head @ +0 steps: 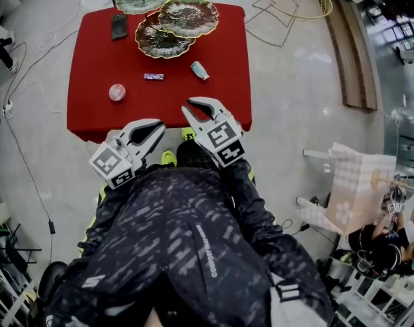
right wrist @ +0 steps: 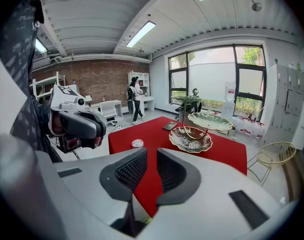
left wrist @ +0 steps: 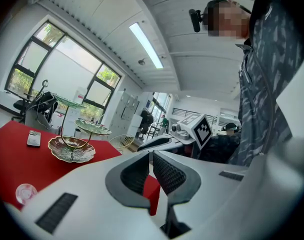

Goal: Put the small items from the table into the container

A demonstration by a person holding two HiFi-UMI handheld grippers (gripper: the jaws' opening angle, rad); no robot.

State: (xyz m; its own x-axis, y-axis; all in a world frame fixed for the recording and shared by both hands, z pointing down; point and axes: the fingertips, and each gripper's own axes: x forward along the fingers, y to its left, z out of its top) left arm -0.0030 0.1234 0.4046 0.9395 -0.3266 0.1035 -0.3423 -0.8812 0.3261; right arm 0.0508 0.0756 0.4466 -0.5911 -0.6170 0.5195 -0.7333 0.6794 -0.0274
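A red table (head: 98, 60) carries three small items: a round clear puck (head: 117, 92), a wrapped candy (head: 153, 77) and a teal tube (head: 199, 70). At its far edge stands a tiered stand of green leaf-shaped dishes (head: 186, 16), with a black phone (head: 119, 26) beside it. My left gripper (head: 159, 124) hovers at the table's near edge, shut and empty. My right gripper (head: 188, 105) is just over that near edge, short of the teal tube, shut with nothing between its jaws. The left gripper view shows the dishes (left wrist: 72, 149) and puck (left wrist: 25, 191) beyond the left gripper (left wrist: 150, 154).
A gold wire basket (head: 295, 5) and a wooden board (head: 350, 53) lie on the floor to the right of the table. Cables run along the floor at the left. A person sits by a floral-clothed table (head: 357, 189) at the lower right.
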